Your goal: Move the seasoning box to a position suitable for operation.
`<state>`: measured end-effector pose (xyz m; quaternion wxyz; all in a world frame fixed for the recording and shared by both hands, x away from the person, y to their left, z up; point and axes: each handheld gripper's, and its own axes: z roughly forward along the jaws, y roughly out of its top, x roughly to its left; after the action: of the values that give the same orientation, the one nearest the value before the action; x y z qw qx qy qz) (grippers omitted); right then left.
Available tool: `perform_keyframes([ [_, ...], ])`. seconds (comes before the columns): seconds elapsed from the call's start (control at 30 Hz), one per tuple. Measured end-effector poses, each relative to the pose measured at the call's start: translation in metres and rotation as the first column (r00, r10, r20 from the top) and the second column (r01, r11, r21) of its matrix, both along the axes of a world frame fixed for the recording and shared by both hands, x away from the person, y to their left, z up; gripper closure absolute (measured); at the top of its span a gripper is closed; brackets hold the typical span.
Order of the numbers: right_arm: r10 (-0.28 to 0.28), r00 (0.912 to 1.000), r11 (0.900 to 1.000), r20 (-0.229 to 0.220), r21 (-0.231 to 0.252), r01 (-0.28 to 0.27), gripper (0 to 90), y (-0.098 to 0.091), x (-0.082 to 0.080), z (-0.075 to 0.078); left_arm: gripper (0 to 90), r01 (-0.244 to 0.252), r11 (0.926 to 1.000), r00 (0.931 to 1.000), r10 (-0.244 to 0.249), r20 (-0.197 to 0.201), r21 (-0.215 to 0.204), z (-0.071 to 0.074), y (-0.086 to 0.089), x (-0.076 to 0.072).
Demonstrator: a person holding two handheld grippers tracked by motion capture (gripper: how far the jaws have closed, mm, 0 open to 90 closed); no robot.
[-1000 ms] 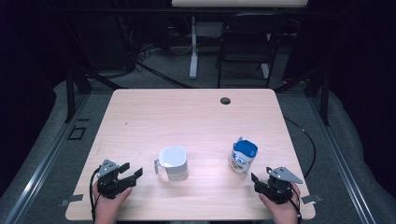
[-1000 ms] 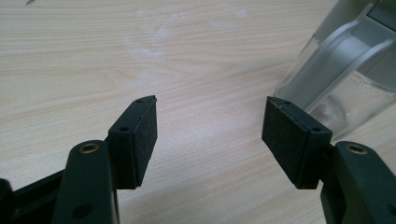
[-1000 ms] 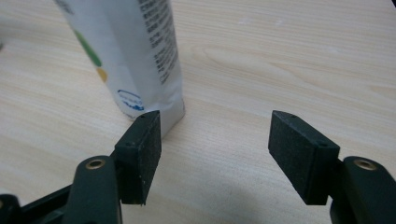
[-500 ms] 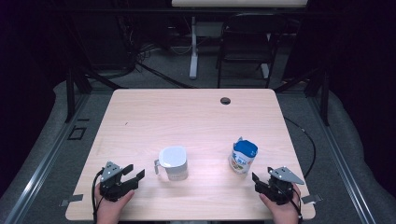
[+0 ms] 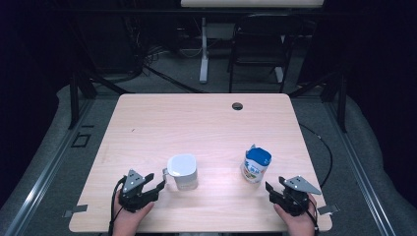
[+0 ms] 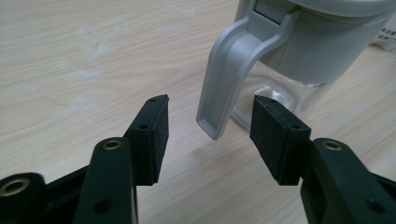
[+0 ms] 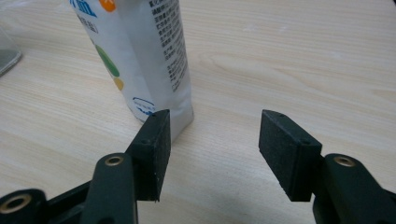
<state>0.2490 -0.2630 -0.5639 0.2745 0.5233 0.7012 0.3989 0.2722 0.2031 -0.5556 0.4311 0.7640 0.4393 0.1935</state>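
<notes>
On the table (image 5: 147, 123), near the front edge, stand a jug (image 5: 182, 171) and a carton (image 5: 256, 164), well apart. Left gripper (image 5: 160, 187) is spread, and the tip of the jug handle (image 6: 224, 88) sits in the gap between its pads, touching neither. Right gripper (image 5: 269, 189) is just beside the carton; its jaws have just been closing a little but are wide apart, with only bare wood between them.
</notes>
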Motion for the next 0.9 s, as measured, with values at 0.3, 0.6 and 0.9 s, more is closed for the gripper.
perform_keyframes([
  [0.3,-0.017,0.9998,0.9981,-0.003,0.059,0.017,41.4,-0.006,-0.001,0.000,49.1,-0.005,0.9999,0.9999,0.006,-0.013,0.013,0.000,-0.009,0.009],
  [0.6,-0.004,1.0000,0.9987,-0.002,0.052,0.004,41.0,-0.004,-0.006,0.003,56.6,-0.017,0.9998,0.9995,0.018,-0.026,0.005,-0.003,-0.017,0.024],
  [0.9,-0.012,0.9999,0.9984,-0.002,0.056,0.012,41.0,-0.010,-0.013,0.003,64.3,0.008,0.9998,1.0000,-0.008,-0.002,0.017,0.000,-0.023,0.023],
])
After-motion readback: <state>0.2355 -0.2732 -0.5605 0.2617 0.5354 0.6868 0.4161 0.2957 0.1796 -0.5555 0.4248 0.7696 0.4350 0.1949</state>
